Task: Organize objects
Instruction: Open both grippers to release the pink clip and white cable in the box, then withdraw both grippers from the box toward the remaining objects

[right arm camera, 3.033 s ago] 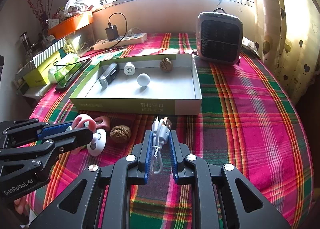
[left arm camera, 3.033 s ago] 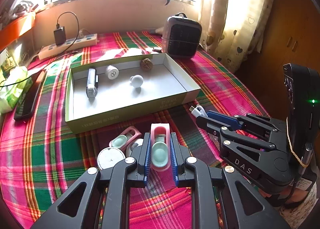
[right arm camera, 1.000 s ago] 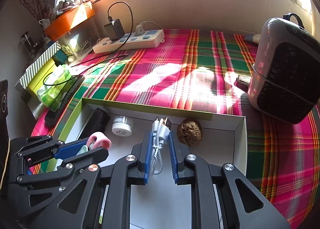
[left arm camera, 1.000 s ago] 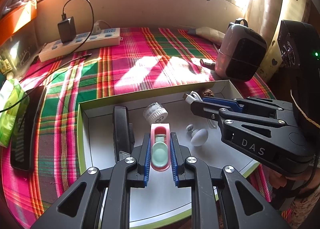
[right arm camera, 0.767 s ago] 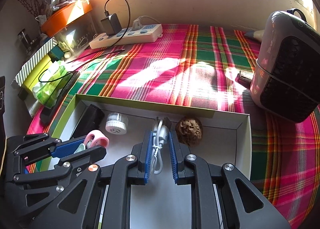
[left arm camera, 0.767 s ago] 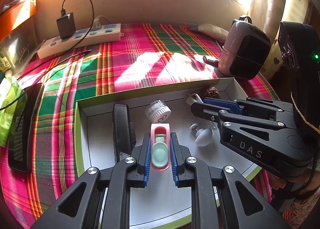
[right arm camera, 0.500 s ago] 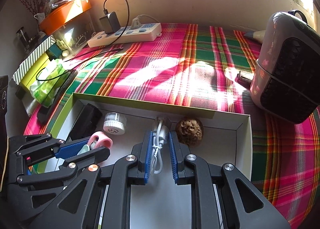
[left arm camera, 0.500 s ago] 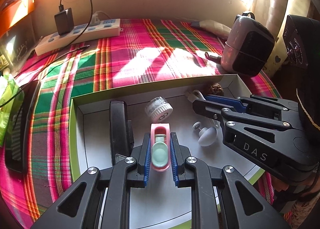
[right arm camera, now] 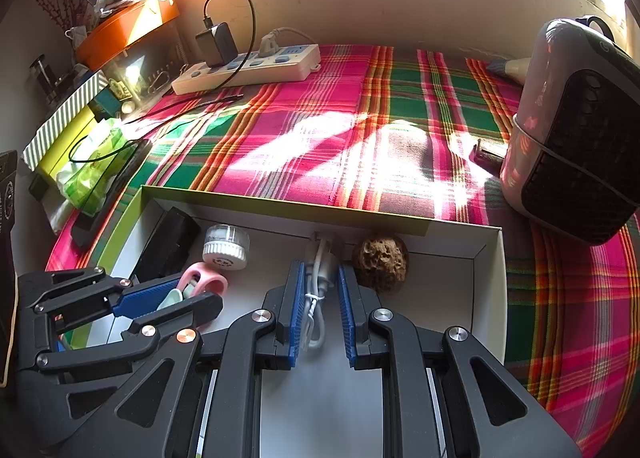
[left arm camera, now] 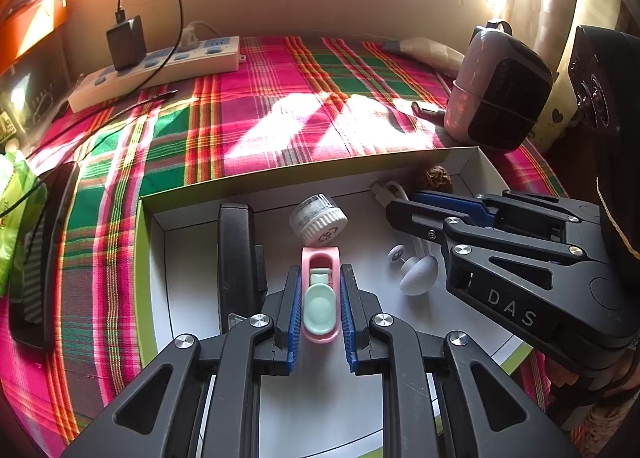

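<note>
Woven plaid tablecloth (left arm camera: 256,117), matt cardboard box (left arm camera: 192,258)

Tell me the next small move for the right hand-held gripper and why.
Probably back it straight out: the right hand-held gripper stands wide of the white cable, which seems to lie inside the box beside the walnut.

Pink clip with mint insert (left arm camera: 320,300), lengthwise between the left tongs (left arm camera: 320,314) over the tray (left arm camera: 472,161). Bundled white cable (right arm camera: 318,290) between the spread right tongs (right arm camera: 322,320), beside the walnut (right arm camera: 381,262).
</note>
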`<state>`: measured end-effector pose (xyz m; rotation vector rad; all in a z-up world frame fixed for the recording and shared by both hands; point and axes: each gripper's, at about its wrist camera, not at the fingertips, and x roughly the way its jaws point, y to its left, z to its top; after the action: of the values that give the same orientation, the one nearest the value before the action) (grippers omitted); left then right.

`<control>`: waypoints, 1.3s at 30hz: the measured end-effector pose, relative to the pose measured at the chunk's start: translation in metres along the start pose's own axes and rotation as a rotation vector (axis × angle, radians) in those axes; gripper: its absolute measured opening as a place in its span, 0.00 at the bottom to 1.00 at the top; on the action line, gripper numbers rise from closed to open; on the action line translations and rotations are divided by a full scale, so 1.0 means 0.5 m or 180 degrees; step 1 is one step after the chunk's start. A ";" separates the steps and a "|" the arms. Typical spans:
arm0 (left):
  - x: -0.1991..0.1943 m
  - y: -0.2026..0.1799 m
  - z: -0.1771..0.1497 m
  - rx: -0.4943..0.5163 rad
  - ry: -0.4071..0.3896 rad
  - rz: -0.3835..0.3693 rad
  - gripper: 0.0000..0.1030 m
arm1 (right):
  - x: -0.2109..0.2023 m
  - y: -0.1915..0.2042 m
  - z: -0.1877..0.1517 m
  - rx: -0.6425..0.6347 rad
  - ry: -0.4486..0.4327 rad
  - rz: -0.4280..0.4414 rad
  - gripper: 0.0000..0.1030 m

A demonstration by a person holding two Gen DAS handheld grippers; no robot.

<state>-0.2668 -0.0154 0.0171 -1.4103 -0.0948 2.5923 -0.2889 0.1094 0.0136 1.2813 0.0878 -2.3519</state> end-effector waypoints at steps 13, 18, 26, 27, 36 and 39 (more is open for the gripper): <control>0.000 0.001 0.003 -0.0026 -0.0003 -0.0028 0.17 | -0.006 0.003 -0.004 -0.0003 0.0020 -0.0003 0.17; -0.003 0.001 0.003 -0.0021 -0.0003 -0.0004 0.22 | -0.007 0.006 -0.005 -0.0007 0.0031 -0.0001 0.18; -0.017 0.000 -0.001 -0.0023 -0.0036 0.0029 0.24 | -0.020 0.010 -0.011 0.0022 0.0002 -0.0024 0.28; -0.020 0.000 -0.002 -0.0022 -0.0046 0.0026 0.24 | -0.023 0.012 -0.012 0.0011 -0.0013 -0.0039 0.28; -0.051 0.001 -0.011 -0.0031 -0.0130 0.0104 0.24 | -0.050 0.026 -0.025 -0.0050 -0.0079 -0.0153 0.35; -0.064 0.001 -0.014 -0.0034 -0.0170 0.0119 0.24 | -0.060 0.030 -0.030 -0.0039 -0.0100 -0.0151 0.35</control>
<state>-0.2442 -0.0225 0.0396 -1.3593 -0.0910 2.6643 -0.2570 0.1110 0.0318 1.2492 0.1236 -2.4071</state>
